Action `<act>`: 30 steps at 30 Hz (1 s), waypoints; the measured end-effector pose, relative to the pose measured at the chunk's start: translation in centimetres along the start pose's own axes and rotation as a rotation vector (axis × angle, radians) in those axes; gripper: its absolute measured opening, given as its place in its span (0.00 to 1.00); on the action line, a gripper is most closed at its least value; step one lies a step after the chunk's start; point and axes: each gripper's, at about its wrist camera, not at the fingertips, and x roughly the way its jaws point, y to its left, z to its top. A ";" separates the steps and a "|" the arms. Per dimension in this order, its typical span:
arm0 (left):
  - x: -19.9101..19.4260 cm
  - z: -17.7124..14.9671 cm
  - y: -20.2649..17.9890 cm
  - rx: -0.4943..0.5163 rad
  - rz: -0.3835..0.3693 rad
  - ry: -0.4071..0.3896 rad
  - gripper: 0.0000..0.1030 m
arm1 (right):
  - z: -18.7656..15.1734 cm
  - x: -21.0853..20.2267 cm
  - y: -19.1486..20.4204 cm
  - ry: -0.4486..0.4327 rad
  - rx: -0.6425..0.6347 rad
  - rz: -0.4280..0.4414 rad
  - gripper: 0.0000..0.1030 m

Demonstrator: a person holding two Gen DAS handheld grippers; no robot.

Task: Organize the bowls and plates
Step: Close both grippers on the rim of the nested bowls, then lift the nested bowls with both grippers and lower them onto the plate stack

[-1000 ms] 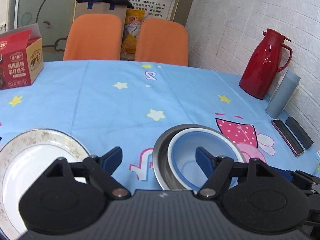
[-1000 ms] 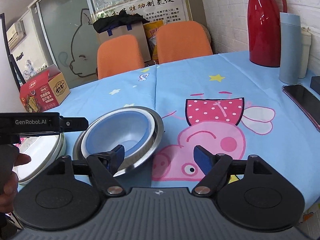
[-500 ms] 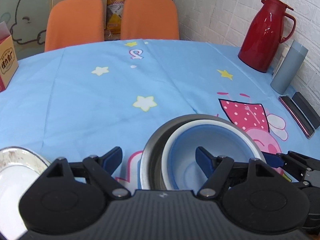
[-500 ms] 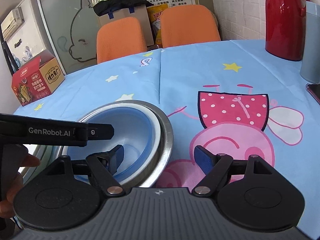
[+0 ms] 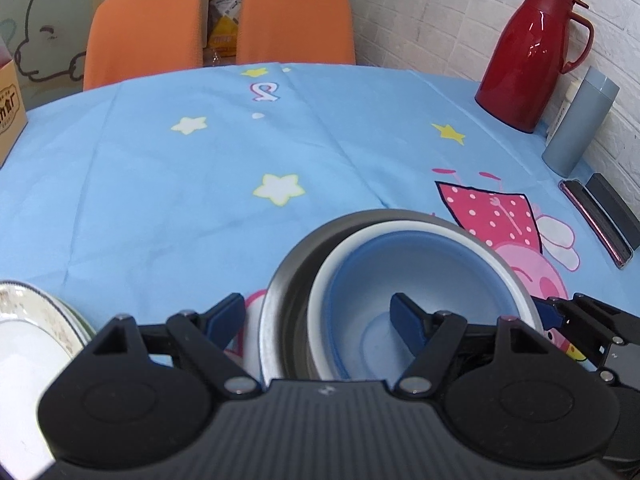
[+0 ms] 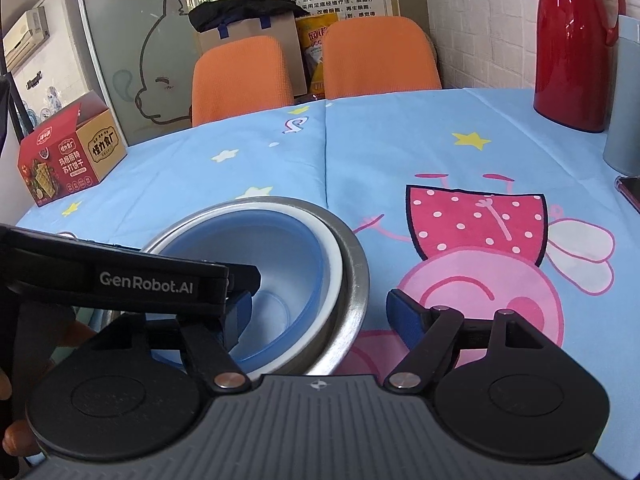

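A steel bowl sits on the blue tablecloth with a white bowl and a blue bowl nested inside. The stack also shows in the right wrist view, steel rim around the blue bowl. My left gripper is open, straddling the near left rim of the stack. My right gripper is open, straddling the stack's right rim. A white plate with a patterned rim lies at the lower left.
A red thermos, a grey flask and a phone stand by the brick wall on the right. A red snack box is at the table's left. Two orange chairs stand behind the table.
Both grippers have closed in on the nested bowls. The left one swung right, so the plate slid to the frame's edge. Both stay open.
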 end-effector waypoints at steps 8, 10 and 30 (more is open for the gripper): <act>-0.4 -0.8 -0.6 -0.022 -0.021 -0.045 0.48 | -0.5 -0.1 1.1 -0.031 0.005 0.001 0.71; -0.4 -0.8 -0.6 -0.031 -0.021 -0.039 0.45 | -0.4 -0.1 1.3 -0.029 0.008 -0.007 0.70; -8.7 -0.1 3.5 -0.111 -0.026 -0.211 0.43 | 2.9 -3.9 8.1 -0.144 -0.129 -0.004 0.75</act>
